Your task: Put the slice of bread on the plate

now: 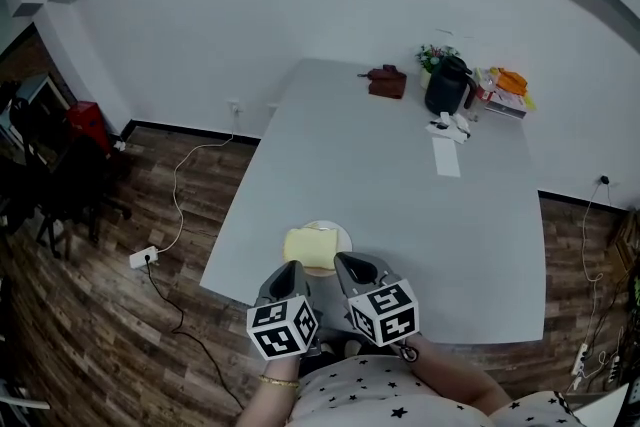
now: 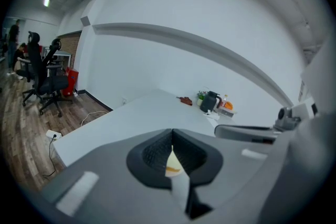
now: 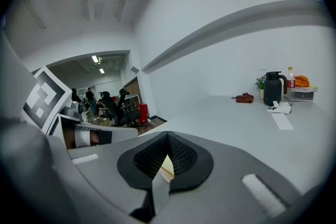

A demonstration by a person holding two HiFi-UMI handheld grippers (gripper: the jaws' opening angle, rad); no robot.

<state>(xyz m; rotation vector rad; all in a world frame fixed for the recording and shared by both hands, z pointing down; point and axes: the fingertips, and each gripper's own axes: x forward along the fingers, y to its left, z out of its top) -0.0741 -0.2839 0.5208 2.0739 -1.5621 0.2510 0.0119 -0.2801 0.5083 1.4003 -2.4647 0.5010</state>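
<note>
A pale yellow slice of bread [image 1: 306, 246] lies on a small white plate [image 1: 343, 236] near the front edge of the grey table [image 1: 400, 175]. My left gripper [image 1: 292, 268] and right gripper [image 1: 345, 261] hover side by side just nearer than the plate, close to the person's body. Both are shut with nothing in them. In the left gripper view the jaws [image 2: 172, 131] meet at the tips, and a sliver of bread [image 2: 173, 163] shows below them. In the right gripper view the gripper [image 3: 168, 135] is likewise shut, with a sliver of bread [image 3: 167, 167] behind it.
At the table's far end stand a black kettle [image 1: 447, 85], a brown object [image 1: 386, 80], a small plant [image 1: 432, 55] and orange items [image 1: 510, 82]. A paper strip [image 1: 446, 156] lies mid-table. A power strip [image 1: 143, 258] and cable lie on the wooden floor at the left.
</note>
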